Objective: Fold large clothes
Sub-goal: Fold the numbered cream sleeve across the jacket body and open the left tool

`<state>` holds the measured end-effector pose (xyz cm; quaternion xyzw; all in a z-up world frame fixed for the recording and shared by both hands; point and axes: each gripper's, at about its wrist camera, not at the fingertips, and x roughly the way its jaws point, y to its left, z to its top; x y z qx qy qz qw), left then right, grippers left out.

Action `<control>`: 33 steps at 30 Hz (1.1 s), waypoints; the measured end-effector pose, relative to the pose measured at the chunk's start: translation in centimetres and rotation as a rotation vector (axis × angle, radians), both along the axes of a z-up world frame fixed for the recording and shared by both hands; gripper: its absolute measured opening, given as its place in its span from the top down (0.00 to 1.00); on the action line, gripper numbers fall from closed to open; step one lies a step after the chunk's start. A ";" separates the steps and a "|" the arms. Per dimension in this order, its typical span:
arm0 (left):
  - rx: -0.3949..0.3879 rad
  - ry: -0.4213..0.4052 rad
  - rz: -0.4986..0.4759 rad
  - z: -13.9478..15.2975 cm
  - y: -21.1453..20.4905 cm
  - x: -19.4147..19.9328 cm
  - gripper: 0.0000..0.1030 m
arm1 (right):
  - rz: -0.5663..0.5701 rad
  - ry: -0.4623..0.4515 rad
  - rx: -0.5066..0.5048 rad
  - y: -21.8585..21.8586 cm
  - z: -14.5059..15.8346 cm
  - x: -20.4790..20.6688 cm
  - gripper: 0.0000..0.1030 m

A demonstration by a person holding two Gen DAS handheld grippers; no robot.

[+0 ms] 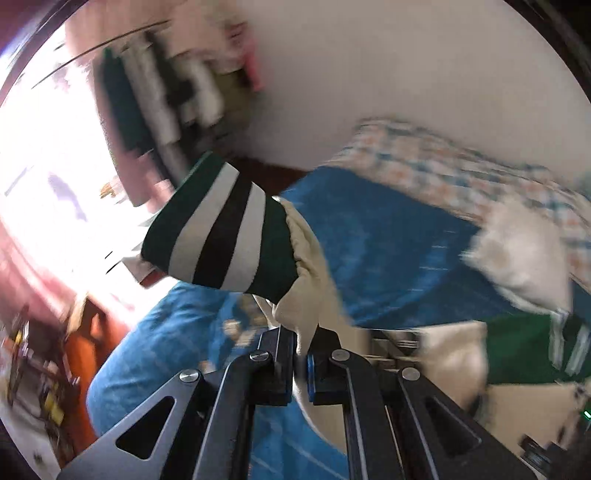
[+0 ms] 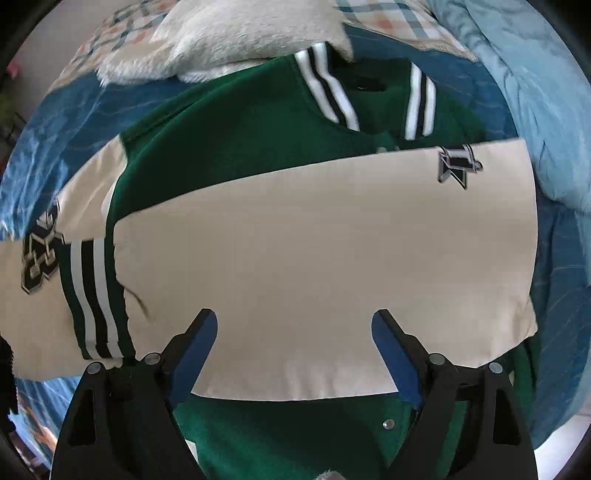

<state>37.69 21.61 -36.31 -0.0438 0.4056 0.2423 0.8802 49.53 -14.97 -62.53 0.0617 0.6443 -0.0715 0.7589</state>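
The green wool varsity jacket with cream sleeves [image 2: 229, 147] lay spread on the bed with the blue quilted cover [image 2: 74, 110], its striped collar toward the fluffy white pillow [image 2: 240, 33] at the head. One cream sleeve [image 2: 314, 251] was already laid crosswise over the green body, its long axis running side to side, directly ahead of and under the right gripper [image 2: 293, 325]. That gripper hovered released, jaws spread wide, touching nothing that could be made out.

The left gripper [image 1: 301, 362] was clenched on the other cream sleeve [image 1: 299, 295] just short of its green, white and black striped cuff [image 1: 221, 229], and held it up off the bed, with the cuff pointing away from the jacket's body. The view was smeared, so how high it stood could not be judged.

The coming move seemed to turn on this: the jacket's body lay to the right of the lifted sleeve, so the left arm, the only one grasping cloth, would have to carry the cuff across toward the sleeve that was already folded.
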 end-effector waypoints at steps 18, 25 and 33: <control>-0.301 0.313 -0.768 -8.9 -48.3 3.8 0.96 | -0.451 0.104 0.012 -31.7 -0.9 -11.4 0.15; -0.281 0.403 -0.775 -12.3 -51.1 3.3 0.32 | -0.499 0.054 0.143 -37.5 -0.5 -13.6 0.15; -0.289 0.348 -0.610 -7.8 -41.4 -0.4 0.06 | -0.494 -0.057 0.427 -37.3 2.2 -11.5 0.15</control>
